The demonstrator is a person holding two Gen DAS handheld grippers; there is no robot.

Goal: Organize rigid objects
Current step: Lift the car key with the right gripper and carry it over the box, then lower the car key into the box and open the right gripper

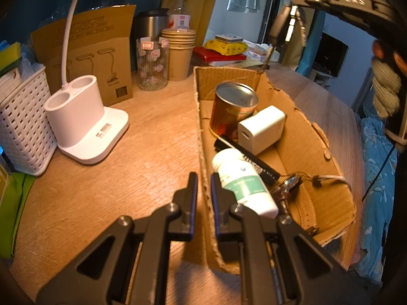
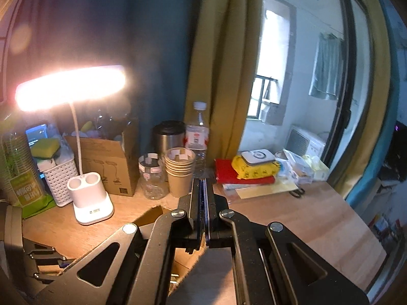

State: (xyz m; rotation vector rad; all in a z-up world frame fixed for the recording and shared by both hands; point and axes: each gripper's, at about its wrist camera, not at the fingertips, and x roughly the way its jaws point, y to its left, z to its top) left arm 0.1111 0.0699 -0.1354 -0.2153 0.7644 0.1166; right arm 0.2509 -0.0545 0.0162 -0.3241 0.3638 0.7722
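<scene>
On the wooden desk (image 1: pixel 106 185) sits one shallow cardboard box (image 1: pixel 300 137) with torn, corrugated edges, its long axis running away from the left wrist camera. Contents counted: one cylindrical metal can (image 1: pixel 232 106), upright, with a gold-brown side and silvery top; one white, smooth, block-shaped charger (image 1: pixel 262 128), its port facing the camera; one flat black bar (image 1: pixel 251 158) with printed lettering, lying diagonally; one white plastic bottle (image 1: pixel 244 180) with a green label, on its side, cap end pointing away toward the can and resting against the black bar; one brown leather strap (image 1: pixel 305 206) with stitching near the box's near right corner, partly hidden.

The left gripper (image 1: pixel 203 195) is clamped narrowly on the box's near left wall, one finger outside and one inside. The right gripper (image 2: pixel 203 200) hangs above the box with its fingers pressed together; nothing is visible between them in its own view, and in the left view its tip is blurred.

Beyond the box: one white lamp base (image 1: pixel 84 124) with two round wells, one white woven basket (image 1: pixel 23 124), one glass jar (image 1: pixel 152 63), one stack of paper cups (image 1: pixel 179 53).
</scene>
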